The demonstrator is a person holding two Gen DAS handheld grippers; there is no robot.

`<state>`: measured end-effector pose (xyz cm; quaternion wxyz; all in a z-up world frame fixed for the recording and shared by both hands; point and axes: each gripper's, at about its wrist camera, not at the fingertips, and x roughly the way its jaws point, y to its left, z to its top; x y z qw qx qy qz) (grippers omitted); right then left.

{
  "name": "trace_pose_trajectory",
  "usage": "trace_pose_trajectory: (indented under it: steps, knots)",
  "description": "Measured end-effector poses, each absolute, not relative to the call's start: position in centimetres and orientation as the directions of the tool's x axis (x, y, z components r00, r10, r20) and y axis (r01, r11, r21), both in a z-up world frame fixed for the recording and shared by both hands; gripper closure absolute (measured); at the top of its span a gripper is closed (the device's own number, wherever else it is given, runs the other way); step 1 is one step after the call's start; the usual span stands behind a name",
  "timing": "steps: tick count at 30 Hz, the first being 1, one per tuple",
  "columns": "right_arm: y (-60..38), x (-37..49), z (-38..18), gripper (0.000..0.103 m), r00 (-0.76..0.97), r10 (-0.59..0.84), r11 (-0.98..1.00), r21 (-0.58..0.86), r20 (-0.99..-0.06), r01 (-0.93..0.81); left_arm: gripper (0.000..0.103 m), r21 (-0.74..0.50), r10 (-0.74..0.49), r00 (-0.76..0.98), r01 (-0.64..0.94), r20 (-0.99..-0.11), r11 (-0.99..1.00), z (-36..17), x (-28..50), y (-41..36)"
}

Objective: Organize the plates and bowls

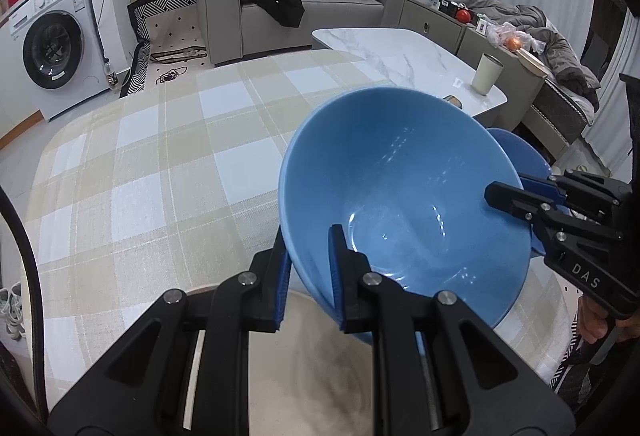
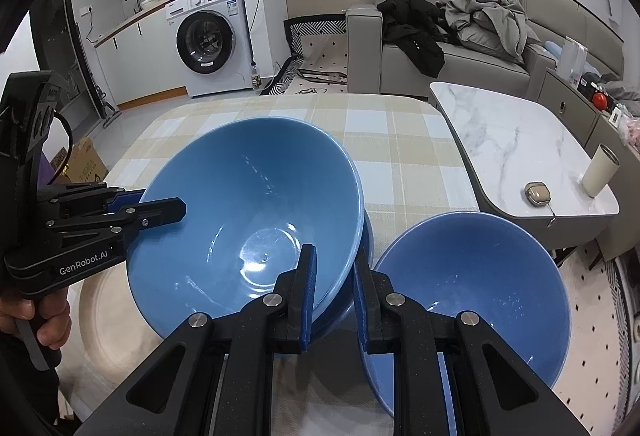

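Observation:
A large blue bowl (image 1: 400, 196) (image 2: 248, 212) is held tilted above the checked tablecloth by both grippers. My left gripper (image 1: 308, 276) is shut on its near-left rim; it also shows in the right wrist view (image 2: 160, 210). My right gripper (image 2: 334, 288) is shut on the bowl's right rim; it also shows in the left wrist view (image 1: 508, 196). The bowl seems to sit in another blue bowl (image 2: 366, 236), whose rim shows just under it. A second blue bowl (image 2: 480, 296) (image 1: 520, 152) stands on the table to the right. A cream plate (image 2: 104, 320) (image 1: 320, 368) lies below the held bowl.
The table has a beige and white checked cloth (image 1: 160, 164). A white marble table (image 2: 512, 144) stands to the right with a cream cup (image 2: 600, 176) and a small case (image 2: 538, 192). A grey sofa with clothes (image 2: 460, 36) and a washing machine (image 2: 208, 40) are behind.

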<state>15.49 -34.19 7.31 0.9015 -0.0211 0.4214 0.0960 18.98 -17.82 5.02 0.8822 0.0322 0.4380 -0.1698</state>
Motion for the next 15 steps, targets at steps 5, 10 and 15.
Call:
trace_pose_trajectory:
  steps: [5, 10, 15]
  knots:
    - [-33.8, 15.6, 6.7, 0.086, 0.623, 0.132, 0.981, 0.012, -0.771, -0.193, 0.089, -0.046, -0.233, 0.559, 0.327, -0.796, 0.944, 4.2, 19.3, -18.4]
    - [-33.4, 15.5, 6.2, 0.086, 0.629, 0.101, 0.981, -0.026, -0.771, -0.19, 0.089, -0.016, -0.212, 0.567, 0.331, -0.796, 0.944, 3.9, 19.6, -18.8]
    - [-33.3, 15.5, 5.9, 0.085, 0.628, 0.094, 0.981, -0.036, -0.772, -0.191, 0.089, 0.001, -0.2, 0.572, 0.331, -0.796, 0.944, 3.6, 19.6, -18.8]
